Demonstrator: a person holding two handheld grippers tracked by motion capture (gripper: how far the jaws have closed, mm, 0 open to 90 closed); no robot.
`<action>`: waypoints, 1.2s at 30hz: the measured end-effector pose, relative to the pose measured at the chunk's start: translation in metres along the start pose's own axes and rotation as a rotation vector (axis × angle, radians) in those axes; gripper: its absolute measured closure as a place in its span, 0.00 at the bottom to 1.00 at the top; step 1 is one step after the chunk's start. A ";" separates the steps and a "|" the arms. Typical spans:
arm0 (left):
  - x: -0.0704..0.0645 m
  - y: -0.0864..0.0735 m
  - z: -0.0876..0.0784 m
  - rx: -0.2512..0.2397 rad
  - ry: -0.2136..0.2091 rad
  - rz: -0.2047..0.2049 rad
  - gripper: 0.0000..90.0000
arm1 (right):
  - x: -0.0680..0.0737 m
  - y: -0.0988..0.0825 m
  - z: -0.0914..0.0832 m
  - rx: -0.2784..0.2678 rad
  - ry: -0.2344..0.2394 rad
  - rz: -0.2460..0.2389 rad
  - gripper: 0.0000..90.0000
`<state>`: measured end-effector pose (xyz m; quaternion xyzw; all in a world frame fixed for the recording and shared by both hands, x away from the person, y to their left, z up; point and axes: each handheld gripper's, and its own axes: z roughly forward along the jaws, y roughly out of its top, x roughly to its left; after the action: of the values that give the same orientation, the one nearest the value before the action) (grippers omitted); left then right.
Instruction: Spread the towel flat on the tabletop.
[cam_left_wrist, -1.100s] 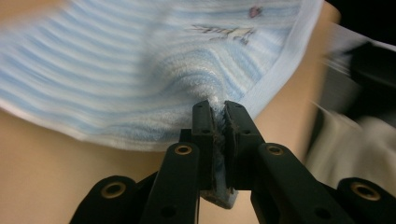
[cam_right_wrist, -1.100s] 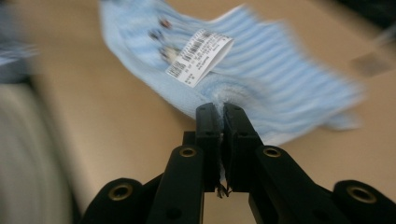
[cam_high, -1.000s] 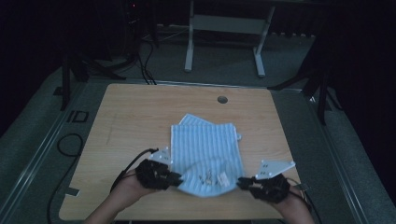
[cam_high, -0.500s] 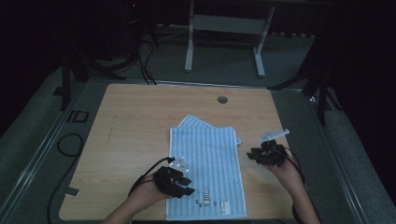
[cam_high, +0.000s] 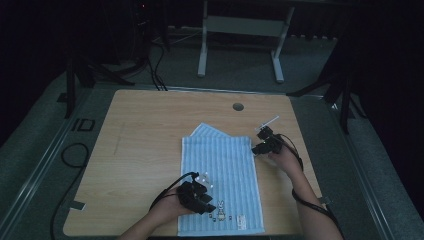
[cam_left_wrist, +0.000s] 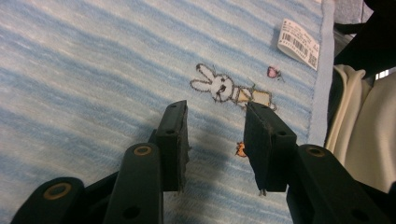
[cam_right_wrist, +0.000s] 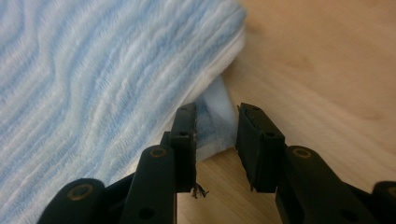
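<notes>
Blue-and-white striped terry towel (cam_high: 222, 180) is lying folded on the wooden table (cam_high: 140, 150) — rabbit embroidery (cam_left_wrist: 231, 88) showing; left gripper (cam_left_wrist: 215, 144) and right gripper (cam_right_wrist: 215, 140) are both gaping apart, gripping nothing.

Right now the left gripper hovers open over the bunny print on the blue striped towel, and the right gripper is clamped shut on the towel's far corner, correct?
Not quite: the right gripper is open, its jaws apart around the corner of the blue striped towel, as the right gripper view shows. The left gripper is open by the bunny print.

The wooden tabletop (cam_high: 145, 150) has a small round hole (cam_high: 238, 106) near its far edge. Beyond it a white metal frame (cam_high: 240, 30) stands on grey carpet (cam_high: 45, 145), where a black cable (cam_high: 70, 155) loops at left.
</notes>
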<state>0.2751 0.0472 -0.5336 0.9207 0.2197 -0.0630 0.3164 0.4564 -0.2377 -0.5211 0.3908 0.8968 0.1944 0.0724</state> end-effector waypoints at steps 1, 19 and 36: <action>0.000 -0.001 0.001 0.006 -0.004 0.000 0.66 | 0.001 0.001 0.000 0.004 -0.009 -0.009 0.85; -0.001 -0.007 0.004 0.003 -0.045 -0.008 0.66 | -0.047 0.060 -0.064 -0.141 -0.157 0.012 0.96; 0.009 -0.006 -0.006 -0.028 -0.071 -0.037 0.64 | -0.014 0.024 -0.030 -0.095 -0.052 0.023 0.87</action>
<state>0.2799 0.0587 -0.5344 0.9091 0.2263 -0.0986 0.3355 0.4737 -0.2422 -0.4849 0.4022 0.8798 0.2274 0.1119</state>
